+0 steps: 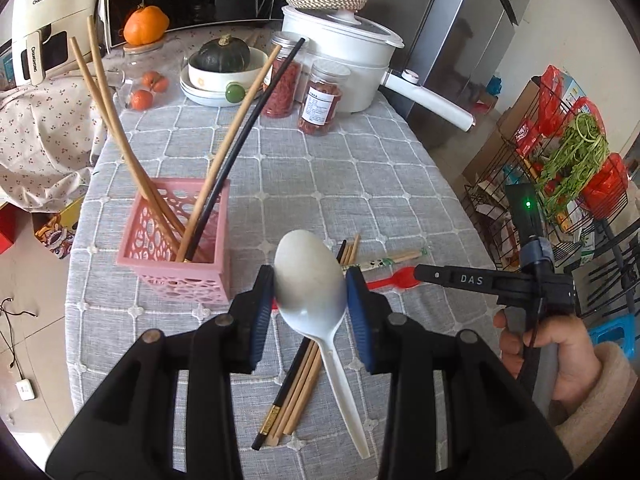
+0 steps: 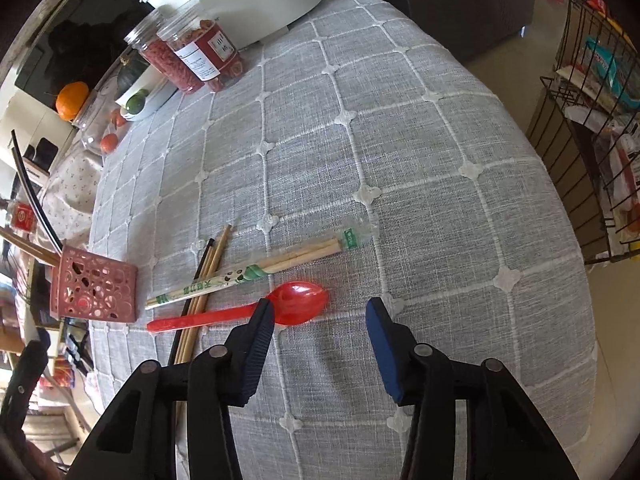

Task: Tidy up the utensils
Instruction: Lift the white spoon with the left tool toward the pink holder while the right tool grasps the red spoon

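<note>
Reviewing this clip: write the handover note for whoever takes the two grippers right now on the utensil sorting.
Left gripper: shut on the white spoon by its bowl, handle hanging down, lifted above the table just right of the pink holder.
Right gripper: open and holding nothing, low over the tablecloth beside the red spoon's bowl.
Done: four chopsticks stand in the pink holder.
Left: drop in the white spoon, then collect the red spoon, the wrapped chopsticks and the loose chopsticks lying crossed on the cloth.
</note>
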`<action>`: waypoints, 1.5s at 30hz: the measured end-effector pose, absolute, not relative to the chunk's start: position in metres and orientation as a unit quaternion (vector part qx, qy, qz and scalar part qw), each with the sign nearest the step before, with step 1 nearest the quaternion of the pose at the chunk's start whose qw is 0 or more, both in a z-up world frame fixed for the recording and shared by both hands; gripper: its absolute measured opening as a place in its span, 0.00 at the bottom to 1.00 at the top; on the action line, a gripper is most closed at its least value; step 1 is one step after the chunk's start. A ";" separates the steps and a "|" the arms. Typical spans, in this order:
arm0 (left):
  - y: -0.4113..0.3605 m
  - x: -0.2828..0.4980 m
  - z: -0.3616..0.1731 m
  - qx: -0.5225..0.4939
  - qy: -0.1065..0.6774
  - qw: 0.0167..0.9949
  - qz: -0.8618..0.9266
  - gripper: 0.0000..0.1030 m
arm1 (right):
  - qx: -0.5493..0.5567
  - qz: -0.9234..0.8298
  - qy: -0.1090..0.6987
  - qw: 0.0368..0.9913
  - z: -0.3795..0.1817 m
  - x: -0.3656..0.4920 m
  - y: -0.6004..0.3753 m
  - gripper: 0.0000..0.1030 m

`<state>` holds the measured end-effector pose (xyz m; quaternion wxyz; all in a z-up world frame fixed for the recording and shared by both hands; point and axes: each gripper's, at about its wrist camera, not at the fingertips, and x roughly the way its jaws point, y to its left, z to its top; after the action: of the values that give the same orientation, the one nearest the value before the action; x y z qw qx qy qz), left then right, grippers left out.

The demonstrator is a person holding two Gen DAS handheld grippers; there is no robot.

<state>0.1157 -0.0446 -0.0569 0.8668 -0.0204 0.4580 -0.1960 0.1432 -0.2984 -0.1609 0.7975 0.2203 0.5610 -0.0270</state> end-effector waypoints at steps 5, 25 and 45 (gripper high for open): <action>-0.035 0.114 -0.053 -0.022 0.448 0.873 -0.192 0.37 | 0.222 -0.029 0.557 0.800 -0.172 0.151 -0.293 0.36; 0.001 0.106 -0.012 -0.046 0.372 0.913 -0.161 0.37 | 0.188 0.020 0.498 0.846 -0.122 0.133 -0.270 0.04; 0.024 0.117 0.000 -0.038 0.128 0.991 -0.026 0.37 | 0.050 0.058 0.336 0.939 0.015 0.075 -0.209 0.03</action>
<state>0.1170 0.0239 0.0001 0.9907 -0.0384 0.1281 -0.0256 0.0752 -0.2087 0.0148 0.9388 0.0497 0.3359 0.0583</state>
